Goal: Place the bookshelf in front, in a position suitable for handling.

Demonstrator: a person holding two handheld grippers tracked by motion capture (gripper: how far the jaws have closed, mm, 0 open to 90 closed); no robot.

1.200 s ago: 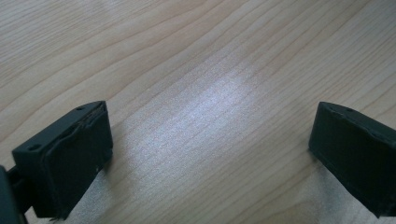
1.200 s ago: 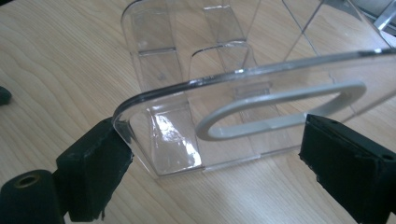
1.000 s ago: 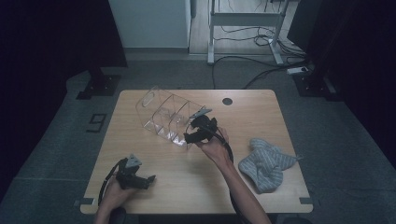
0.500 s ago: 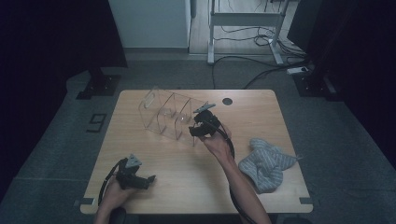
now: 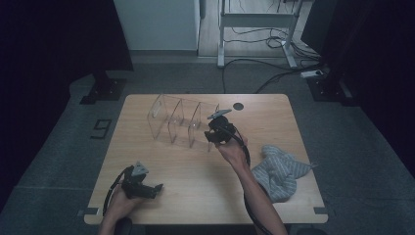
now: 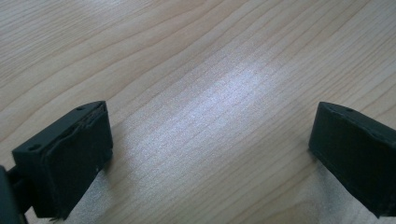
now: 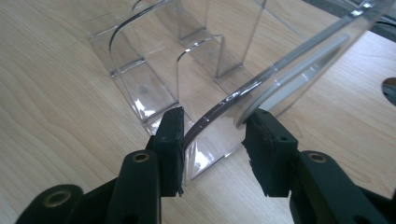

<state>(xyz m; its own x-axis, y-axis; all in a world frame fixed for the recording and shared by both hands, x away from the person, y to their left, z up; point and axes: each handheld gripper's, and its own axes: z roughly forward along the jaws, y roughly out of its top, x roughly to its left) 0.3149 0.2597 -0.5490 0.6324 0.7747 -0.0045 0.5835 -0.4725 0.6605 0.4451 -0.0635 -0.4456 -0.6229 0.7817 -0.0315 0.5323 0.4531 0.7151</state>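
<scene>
organizer [image 7: 196, 70]: clear glossy plastic, smooth, reflective edges | table [image 5: 274, 112]: light wood grain, matt w/ soft sheen | cloth [image 5: 281, 171] R of organizer: grey knit, soft, crumpled | right gripper [image 7: 212, 140] pads: matt black, plastic-looking

table [image 5: 274, 110]: light wood, round dark hole near far edge | cloth [image 5: 281, 169]: grey-blue, crumpled at near right corner | floor: grey carpet, cables [image 5: 259, 63] trailing behind | metal frame [image 5: 257, 22] beyond

One clear divided organizer [image 5: 181, 123], one grey cloth [image 5: 280, 171], two grippers
</scene>
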